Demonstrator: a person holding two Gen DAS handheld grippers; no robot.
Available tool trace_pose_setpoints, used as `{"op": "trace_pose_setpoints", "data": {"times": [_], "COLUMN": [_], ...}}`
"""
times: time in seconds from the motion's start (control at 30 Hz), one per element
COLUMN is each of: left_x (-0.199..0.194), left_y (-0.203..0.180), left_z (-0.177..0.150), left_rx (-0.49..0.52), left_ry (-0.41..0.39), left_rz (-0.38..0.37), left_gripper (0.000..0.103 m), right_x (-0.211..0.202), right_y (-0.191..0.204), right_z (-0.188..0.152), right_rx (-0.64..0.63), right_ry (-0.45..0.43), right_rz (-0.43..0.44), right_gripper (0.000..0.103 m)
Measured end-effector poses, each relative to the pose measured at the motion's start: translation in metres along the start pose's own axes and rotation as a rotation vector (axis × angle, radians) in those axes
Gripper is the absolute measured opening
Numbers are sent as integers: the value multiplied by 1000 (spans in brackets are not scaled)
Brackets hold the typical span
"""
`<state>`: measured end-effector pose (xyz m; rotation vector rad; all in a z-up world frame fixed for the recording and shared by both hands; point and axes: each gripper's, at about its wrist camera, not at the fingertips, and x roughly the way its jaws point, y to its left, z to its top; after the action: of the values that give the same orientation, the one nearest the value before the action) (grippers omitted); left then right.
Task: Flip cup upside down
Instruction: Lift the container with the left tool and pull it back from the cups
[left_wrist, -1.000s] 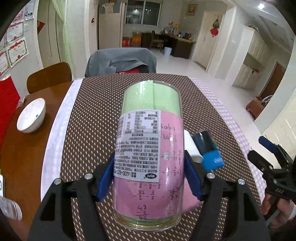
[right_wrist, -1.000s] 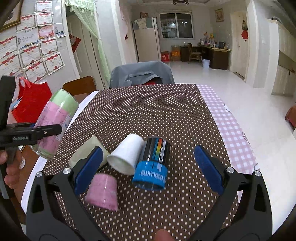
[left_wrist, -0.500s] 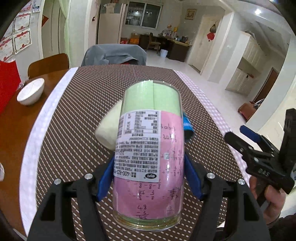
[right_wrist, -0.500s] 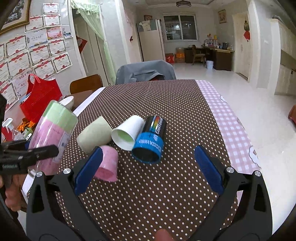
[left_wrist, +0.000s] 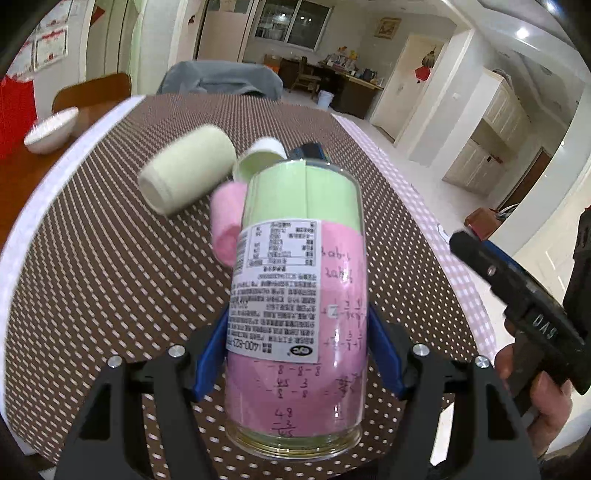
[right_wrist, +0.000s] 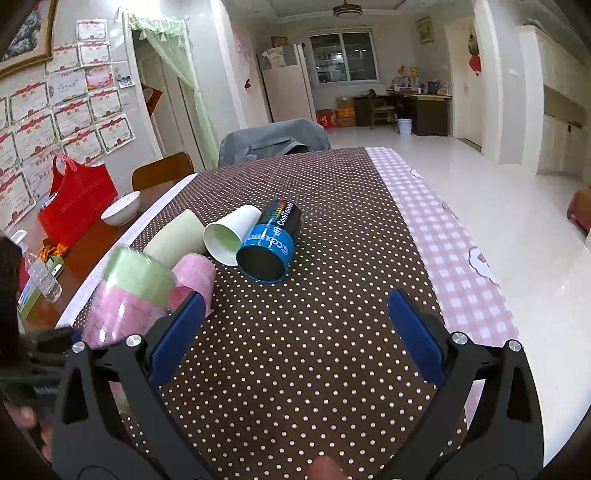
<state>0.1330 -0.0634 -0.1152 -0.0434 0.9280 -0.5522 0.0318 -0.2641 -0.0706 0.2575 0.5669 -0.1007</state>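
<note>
Clamping a clear cup (left_wrist: 295, 314) lined with green and pink paper between blue fingers (left_wrist: 208, 356): left gripper (left_wrist: 295, 354), pads pressed on both sides of the lower body, white printed label facing the camera. Held off the desk (left_wrist: 92, 266), tilted forward over the near left part of the brown dotted cloth, as seen from the right wrist view, where the same cup (right_wrist: 127, 295) shows at the left edge, leaning away with its green end up and forward. Lying on their sides just beyond it: a pale green cup (left_wrist: 188, 179), a pink cup (left_wrist: 225, 221) partly hidden behind the held one, a white paper cup (right_wrist: 231, 232) with its mouth toward the camera, and a black and blue can (right_wrist: 271, 243) touching the white cup, open end also toward the camera. Hovering over the near middle of the cloth with nothing between the fingers: right gripper (right_wrist: 295, 336), spread wide, well short of the can. Resting on bare brown wood beyond the cloth's left edge: a white bowl (right_wrist: 122, 208), with a red bag (right_wrist: 75, 197) just beside it and a plastic bottle (right_wrist: 38, 267) nearer the camera. Standing at the far end of the desk: a chair draped in a grey cover (right_wrist: 271, 142).
</note>
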Motion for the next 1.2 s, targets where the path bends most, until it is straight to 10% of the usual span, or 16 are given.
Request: {"op": "trace_pose_setpoints", "data": {"times": [0.5, 0.73, 1.2], "left_x": [39, 23, -37], "left_y": [6, 2, -13], "left_z": [-37, -40, -39], "left_rx": [-32, 17, 27], "left_ry": [51, 15, -112], "left_rz": [88, 156, 203], "left_gripper": [72, 88, 88], "right_x": [-1, 2, 6], "right_y": [9, 14, 26], "right_z": [-8, -9, -7], "right_rx": [-18, -14, -6], "right_ry": [-7, 13, 60], "right_rz": [13, 36, 80], "right_gripper": [97, 97, 97]}}
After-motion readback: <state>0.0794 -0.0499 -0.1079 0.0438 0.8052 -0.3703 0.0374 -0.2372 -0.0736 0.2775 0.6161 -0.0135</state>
